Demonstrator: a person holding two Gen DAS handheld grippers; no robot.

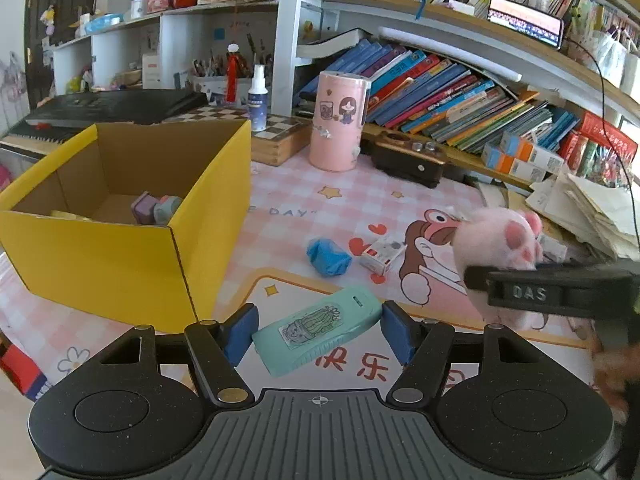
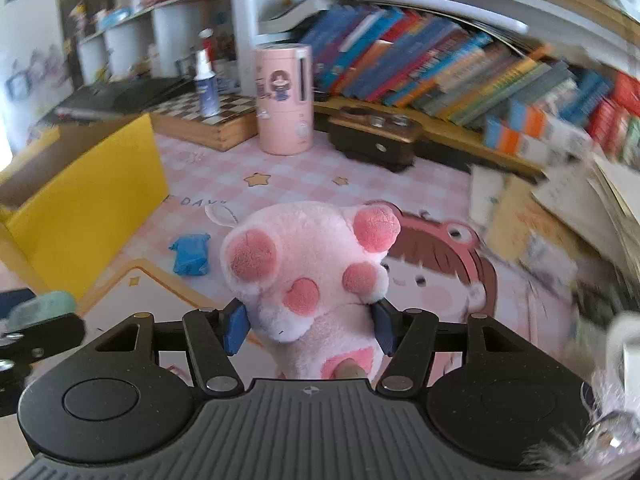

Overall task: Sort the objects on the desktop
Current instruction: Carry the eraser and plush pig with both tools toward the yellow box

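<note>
At far left on the bench [image 1: 360, 196] stands a yellow cardboard box [image 1: 120, 256], open at the top, with a purple item [image 1: 143, 206] and a pale green one [image 1: 168, 207] lying on its floor. Just in front of the box's right corner, the left hand-held gripper [image 1: 318, 330] is spread around a teal case [image 1: 318, 330] (a cactus sticker on its face); the case lies tilted between the blue pads [image 1: 240, 334], and contact cannot be told. Beyond it rest a crumpled blue object [image 1: 329, 257] and, just beside that, a small white and red box [image 1: 382, 255]. Further back stands a pink cylinder [image 1: 340, 122]. To the right, the right hand-held gripper [image 2: 308, 328] pinches a pink plush paw [image 2: 308, 264], held above the bench with toe pads facing the camera.
</note>
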